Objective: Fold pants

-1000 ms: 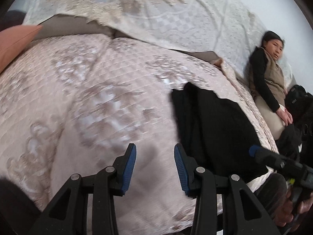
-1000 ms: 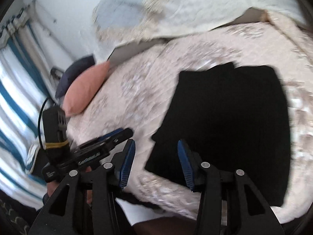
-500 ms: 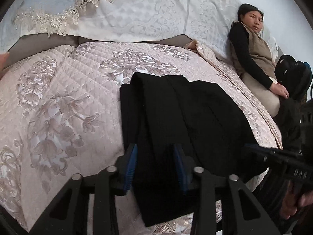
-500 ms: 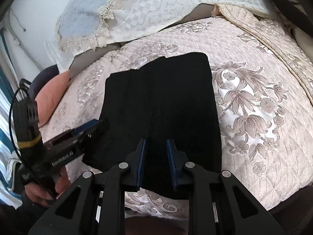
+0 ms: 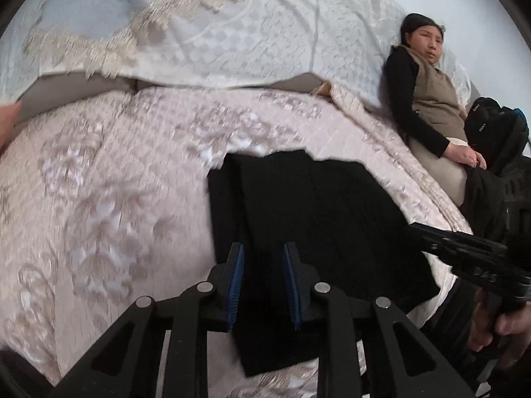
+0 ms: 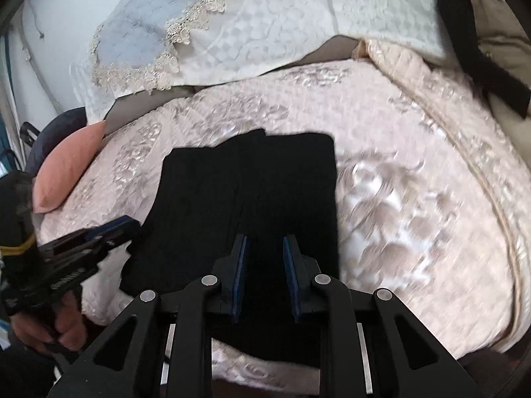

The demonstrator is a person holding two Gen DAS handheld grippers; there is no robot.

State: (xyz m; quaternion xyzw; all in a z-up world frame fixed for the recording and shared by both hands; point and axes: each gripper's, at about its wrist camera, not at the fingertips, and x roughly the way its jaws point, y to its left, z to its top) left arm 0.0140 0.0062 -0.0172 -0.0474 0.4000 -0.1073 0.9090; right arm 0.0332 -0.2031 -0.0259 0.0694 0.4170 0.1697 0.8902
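The black pants lay folded into a rough rectangle on the quilted pink bedspread, near the bed's near edge, with one corner reaching that edge. Every other thing is placed from the pants here.

The left hand-held gripper hovered over the near left part of the pants. Its jaws had just been closing, yet a narrow gap stood between the blue pads, with dark cloth seen through it; whether any cloth was pinched could not be told, as the picture was blurred, but the pads seemed clear of it. The right hand-held gripper hung over the near middle of the pants, its jaws also drawn in to a narrow gap after closing, seemingly clasping nothing.

Beyond the pants, at the head of the bed, lay white pillows with lace trim. A pink cushion sat off to the left of the pants in the right wrist view. To the right of the pants, past the bed's edge, a person in a tan vest leaned back, with a black backpack just beside them.
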